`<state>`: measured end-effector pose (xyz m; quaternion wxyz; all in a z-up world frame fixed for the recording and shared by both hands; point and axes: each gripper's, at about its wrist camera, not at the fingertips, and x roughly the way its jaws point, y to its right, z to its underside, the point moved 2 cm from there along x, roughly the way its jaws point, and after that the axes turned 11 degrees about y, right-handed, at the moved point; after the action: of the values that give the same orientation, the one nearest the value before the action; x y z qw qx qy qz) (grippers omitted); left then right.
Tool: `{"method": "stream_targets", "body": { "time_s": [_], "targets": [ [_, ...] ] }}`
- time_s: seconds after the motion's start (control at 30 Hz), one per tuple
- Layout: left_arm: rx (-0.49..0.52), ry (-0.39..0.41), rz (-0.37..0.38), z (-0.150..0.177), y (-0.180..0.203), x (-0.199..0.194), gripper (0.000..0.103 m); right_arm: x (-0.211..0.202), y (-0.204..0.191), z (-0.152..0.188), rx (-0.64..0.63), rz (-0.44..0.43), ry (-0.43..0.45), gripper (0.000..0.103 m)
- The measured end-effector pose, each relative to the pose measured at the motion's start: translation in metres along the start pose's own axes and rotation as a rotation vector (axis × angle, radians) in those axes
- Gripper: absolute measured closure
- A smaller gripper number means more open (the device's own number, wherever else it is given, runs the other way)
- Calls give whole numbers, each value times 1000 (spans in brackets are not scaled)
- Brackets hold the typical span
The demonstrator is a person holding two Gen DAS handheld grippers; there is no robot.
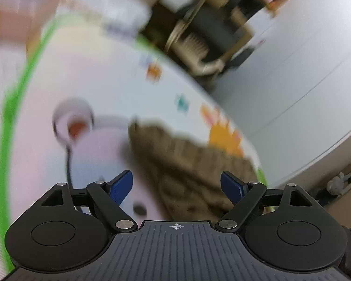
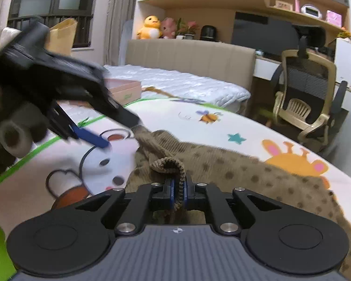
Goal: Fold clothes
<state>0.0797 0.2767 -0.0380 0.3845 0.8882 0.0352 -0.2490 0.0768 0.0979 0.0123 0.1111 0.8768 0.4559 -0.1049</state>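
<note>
Right tool (image 2: pixel 179 193) pinches the garment (image 2: pixel 234 171); left tool (image 1: pixel 175 187) gapes, blurred.

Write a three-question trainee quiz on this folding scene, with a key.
1. True or false: the right claw is shut on the garment.
2. The left claw is: A open, B shut on cloth, C out of view.
3. What pattern does the brown garment have?

Key: 1 true; 2 A; 3 dark dots.
</note>
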Motion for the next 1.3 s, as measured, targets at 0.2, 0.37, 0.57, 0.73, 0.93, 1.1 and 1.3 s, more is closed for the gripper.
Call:
{"method": "stream_targets", "body": {
  "time_s": [0.2,0.37,0.57,0.73,0.93,1.1,1.3],
  "targets": [
    [16,-2,-10,6,13,30,58,-11,-1,2,12,-28,19,94],
    [134,31,-16,5,46,23,76,-30,-5,2,-16,-49,77,30],
    [217,33,62,2,98,18,76,-29,9,-1,49,-27,107,50],
    [323,26,142,5,158,40,76,-53,48,-12,144,58,187,71],
    [423,-59,279,13,235,89,67,-76,120,1,185,296,143,87],
    [454,4,335,6,244,80,29,-79,176,34,297,368,21,87],
    [348,-10,108,0,159,78,22,-72,187,54,287,346,-33,91]
  ]
}}
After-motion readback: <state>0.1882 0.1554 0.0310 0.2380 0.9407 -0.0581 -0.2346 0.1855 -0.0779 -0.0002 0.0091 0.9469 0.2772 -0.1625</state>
